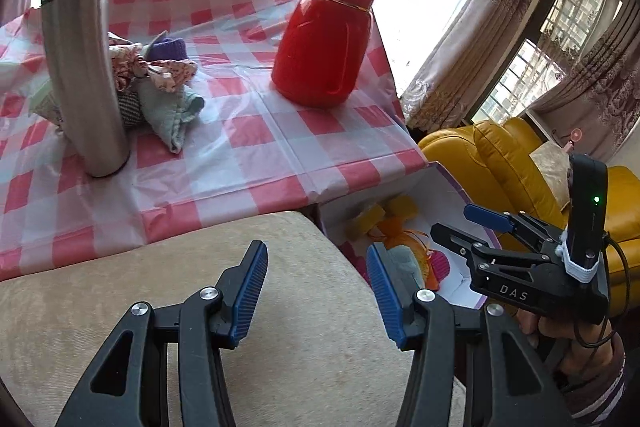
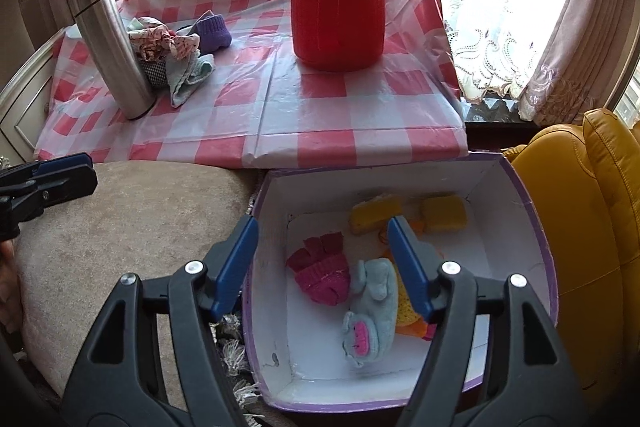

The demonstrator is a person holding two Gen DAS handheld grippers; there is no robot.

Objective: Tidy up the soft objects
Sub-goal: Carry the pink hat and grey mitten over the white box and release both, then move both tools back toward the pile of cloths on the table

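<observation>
A grey plush toy lies in the white box beside a pink knit glove and yellow sponges. The right gripper hangs over it, jaws apart, empty. The left gripper, released too, hovers over a beige cushion. More cloths sit on the checked table at far left.
</observation>
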